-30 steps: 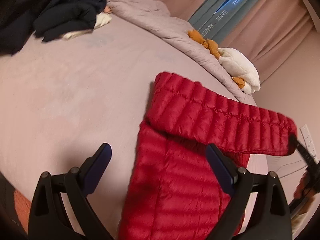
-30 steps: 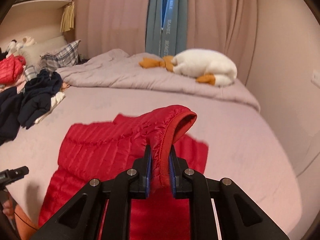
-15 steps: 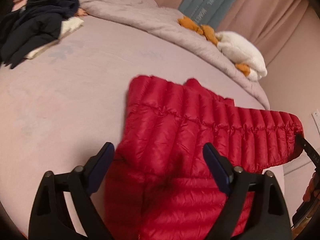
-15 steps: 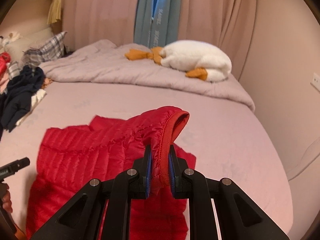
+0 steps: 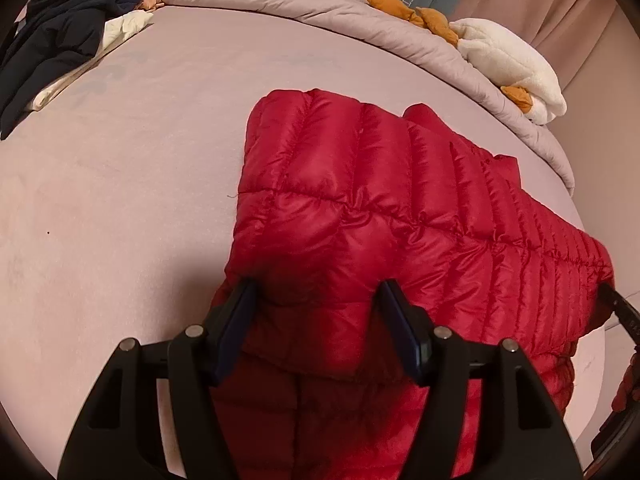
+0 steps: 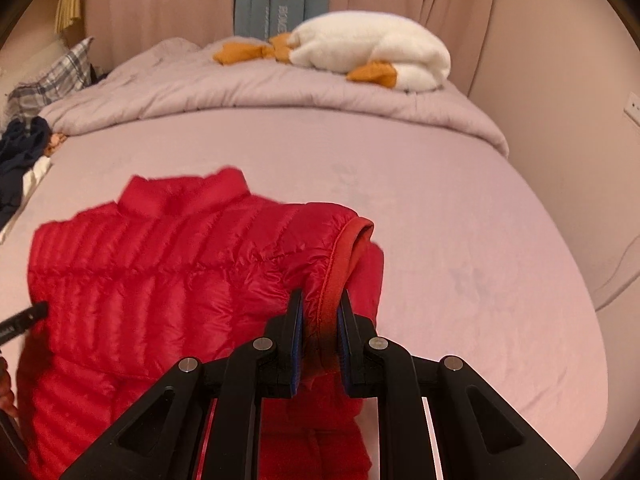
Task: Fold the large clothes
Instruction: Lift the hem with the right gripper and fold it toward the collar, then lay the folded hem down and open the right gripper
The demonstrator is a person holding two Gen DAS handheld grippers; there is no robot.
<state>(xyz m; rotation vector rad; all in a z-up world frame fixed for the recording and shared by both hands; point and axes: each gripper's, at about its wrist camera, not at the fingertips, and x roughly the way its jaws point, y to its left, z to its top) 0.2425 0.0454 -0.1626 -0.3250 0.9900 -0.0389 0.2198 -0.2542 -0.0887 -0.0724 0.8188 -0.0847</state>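
A red quilted down jacket [image 5: 380, 200] lies on the pink bed sheet [image 5: 120, 184], one sleeve stretched across its body. In the left wrist view my left gripper [image 5: 316, 300] straddles the puffed fold at the near shoulder; its jaws are closing with the fabric between them, not visibly pinched. My right gripper [image 6: 320, 312] is shut on the sleeve's cuff [image 6: 340, 264], holding it just above the jacket [image 6: 160, 272]. The right gripper's black tip [image 5: 616, 304] shows at the sleeve end, and the left gripper's tip [image 6: 24, 316] at the jacket's left edge.
A bunched grey duvet [image 6: 240, 92] with a white and orange plush goose [image 6: 368, 48] lies along the far side of the bed. Dark clothes [image 5: 60, 36] are piled at the far left, near a plaid pillow [image 6: 52, 80]. Curtains and a wall stand behind.
The left gripper has come down over the jacket's shoulder and its jaws have narrowed. The right gripper has lowered the held sleeve cuff towards the jacket body.
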